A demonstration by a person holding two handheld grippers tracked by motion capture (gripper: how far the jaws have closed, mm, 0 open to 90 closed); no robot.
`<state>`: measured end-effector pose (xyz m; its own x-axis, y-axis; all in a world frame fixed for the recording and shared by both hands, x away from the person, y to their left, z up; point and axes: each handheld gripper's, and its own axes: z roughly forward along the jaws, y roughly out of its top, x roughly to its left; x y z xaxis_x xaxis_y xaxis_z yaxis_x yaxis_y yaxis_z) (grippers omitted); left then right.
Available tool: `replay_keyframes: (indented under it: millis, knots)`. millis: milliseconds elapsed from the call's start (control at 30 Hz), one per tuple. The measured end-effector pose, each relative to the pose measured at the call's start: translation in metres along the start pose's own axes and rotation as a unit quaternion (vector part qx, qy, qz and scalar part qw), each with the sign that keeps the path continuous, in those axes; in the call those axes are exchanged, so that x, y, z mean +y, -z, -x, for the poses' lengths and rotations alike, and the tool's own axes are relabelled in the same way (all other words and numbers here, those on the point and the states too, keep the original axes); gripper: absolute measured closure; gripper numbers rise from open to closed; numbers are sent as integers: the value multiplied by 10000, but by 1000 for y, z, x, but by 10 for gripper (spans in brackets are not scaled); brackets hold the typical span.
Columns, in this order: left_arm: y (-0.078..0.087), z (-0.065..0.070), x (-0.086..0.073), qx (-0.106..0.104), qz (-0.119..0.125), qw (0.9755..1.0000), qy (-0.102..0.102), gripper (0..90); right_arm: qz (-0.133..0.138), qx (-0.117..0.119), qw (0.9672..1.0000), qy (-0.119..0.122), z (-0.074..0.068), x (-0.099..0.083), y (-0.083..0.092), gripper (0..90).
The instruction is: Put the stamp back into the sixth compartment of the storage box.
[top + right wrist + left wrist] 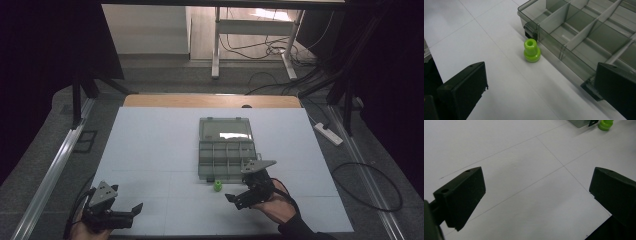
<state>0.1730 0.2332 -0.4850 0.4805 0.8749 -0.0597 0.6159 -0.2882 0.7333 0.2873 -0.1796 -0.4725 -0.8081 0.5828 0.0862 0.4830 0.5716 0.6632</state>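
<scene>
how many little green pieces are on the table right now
1. The green piece stands upright on the white table, just outside the front wall of the open organizer box, beside its latch. The compartments in view look empty.

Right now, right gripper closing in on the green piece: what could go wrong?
1. The green piece stands upright, close against the organizer box wall; one of the right gripper fingers could hit the wall or latch.
2. Small and narrow-topped, it may tip or roll if nudged.
</scene>
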Motion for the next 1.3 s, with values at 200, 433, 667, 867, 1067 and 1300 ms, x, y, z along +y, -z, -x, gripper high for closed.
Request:
replay_keyframes:
  millis: [200, 433, 667, 867, 1067, 1300]
  knots:
    - [0, 0, 0, -18, 15, 10000, 1, 9, -118, 53, 9998, 123, -5, 4, -9, 0]
    - [0, 0, 0, -23, 17, 10000, -9, 9, -225, 102, 9995, 207, -10, 7, -17, 0]
    - [0, 0, 0, -22, 16, 10000, -18, 9, -324, 161, 9990, 262, -13, 10, -26, 0]
    - [0, 0, 0, -26, 19, 10000, -24, 9, -430, 119, 9984, 337, -15, 12, -35, 0]
    - [1, 0, 0, -26, 21, 10000, -27, 9, -415, 97, 9982, 412, -16, 16, -41, 198]
    - [0, 0, 0, -24, 12, 10000, -41, 9, -413, 77, 9982, 428, -13, 18, -45, 435]
